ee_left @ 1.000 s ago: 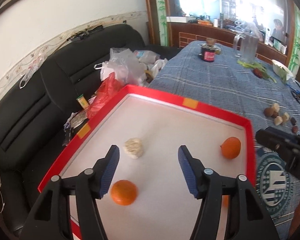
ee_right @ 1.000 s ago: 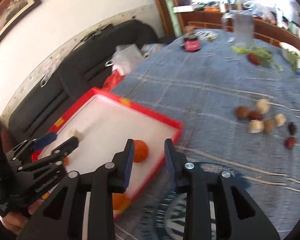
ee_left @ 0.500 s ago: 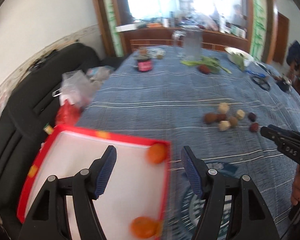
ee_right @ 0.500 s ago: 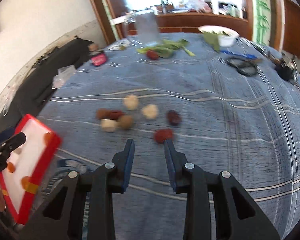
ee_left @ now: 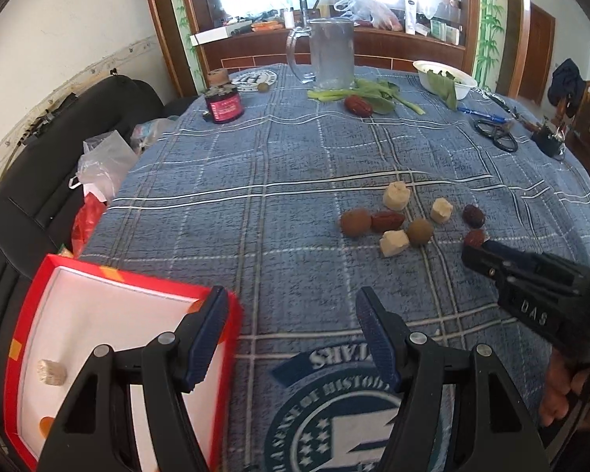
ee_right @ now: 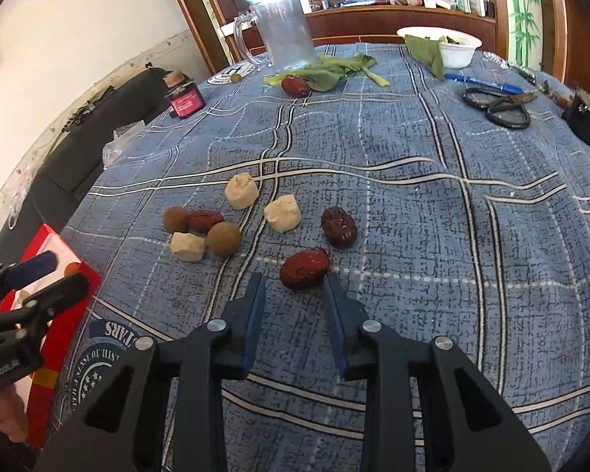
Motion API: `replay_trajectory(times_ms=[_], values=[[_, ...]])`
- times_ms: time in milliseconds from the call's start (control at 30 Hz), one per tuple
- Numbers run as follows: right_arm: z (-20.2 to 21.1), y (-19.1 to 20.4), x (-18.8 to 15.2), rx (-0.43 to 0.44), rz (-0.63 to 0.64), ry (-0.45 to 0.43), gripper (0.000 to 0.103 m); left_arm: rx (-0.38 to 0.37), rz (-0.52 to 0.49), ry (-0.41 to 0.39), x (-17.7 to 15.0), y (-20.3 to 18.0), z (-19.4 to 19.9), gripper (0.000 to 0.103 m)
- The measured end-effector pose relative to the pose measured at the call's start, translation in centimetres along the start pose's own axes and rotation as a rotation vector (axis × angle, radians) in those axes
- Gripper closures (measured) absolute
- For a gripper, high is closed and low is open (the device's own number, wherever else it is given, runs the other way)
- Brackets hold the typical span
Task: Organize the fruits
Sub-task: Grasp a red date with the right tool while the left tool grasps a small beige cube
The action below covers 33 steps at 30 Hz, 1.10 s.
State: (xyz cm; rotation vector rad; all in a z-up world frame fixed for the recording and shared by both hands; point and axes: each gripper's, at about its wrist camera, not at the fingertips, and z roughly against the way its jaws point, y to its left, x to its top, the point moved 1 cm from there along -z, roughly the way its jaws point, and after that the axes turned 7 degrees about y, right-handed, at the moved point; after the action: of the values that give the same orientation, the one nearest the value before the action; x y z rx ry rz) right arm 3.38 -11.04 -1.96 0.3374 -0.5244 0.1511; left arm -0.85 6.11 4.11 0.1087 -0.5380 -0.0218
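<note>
the right gripper (ee_right: 294, 285) has its jaws apart, and a red date (ee_right: 305, 268) lies on the blue checked tablecloth (ee_right: 413, 204) right at the fingertips, just beyond the gap and not held. the left gripper (ee_left: 291, 306) hovers spread wide and empty, its left finger (ee_left: 208, 334) over the red tray (ee_left: 23, 314) edge.

Red date (ee_right: 304, 268) lies on cloth nr other loose fruits; red tray (ee_left: 141, 283) at left w/ oranges.
</note>
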Motion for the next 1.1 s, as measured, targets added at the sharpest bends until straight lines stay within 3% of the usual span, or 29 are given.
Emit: replay_trajectory(times_ms=[67,100,333,467,633,700,900,967,1033,1100], values=[[-0.1,-0.4,0.0,-0.009,-0.007,0.005,0.091,-0.006,-0.004,-0.001,0.2,-0.6,-0.3,0.036],[0.0,-0.6,0.1,-0.010,-0.011,0.009,0.093,-0.014,-0.007,0.001,0.4,-1.0,-0.6,0.036],[0.5,-1.8,0.3,0.015,-0.032,0.049,0.095,-0.051,-0.008,0.030,1.4,-3.1,-2.5,0.036],[0.5,-2.6,0.5,0.060,-0.074,0.060,0.088,-0.073,-0.007,0.043,1.8,-3.9,-3.3,0.036],[0.3,-2.1,0.7,0.061,-0.067,0.041,0.072,-0.087,-0.019,0.057,2.2,-4.5,-4.4,0.036],[0.2,-1.9,0.8,0.045,-0.065,0.022,0.072,-0.087,-0.017,0.062,2.3,-4.5,-4.9,0.037],[-0.2,-1.2,0.9,0.005,-0.048,-0.018,0.072,-0.122,-0.015,0.059,2.6,-4.5,-5.6,0.061],[-0.2,-1.1,0.9,0.001,-0.047,-0.015,0.081,-0.135,-0.016,0.054,2.7,-4.6,-5.6,0.073],[-0.2,-1.2,0.9,0.006,-0.053,-0.015,0.081,-0.143,-0.019,0.052,2.8,-4.6,-5.6,0.085],[-0.2,-1.3,0.8,0.005,-0.053,-0.015,0.081,-0.151,-0.015,0.054,2.8,-4.4,-5.6,0.085]])
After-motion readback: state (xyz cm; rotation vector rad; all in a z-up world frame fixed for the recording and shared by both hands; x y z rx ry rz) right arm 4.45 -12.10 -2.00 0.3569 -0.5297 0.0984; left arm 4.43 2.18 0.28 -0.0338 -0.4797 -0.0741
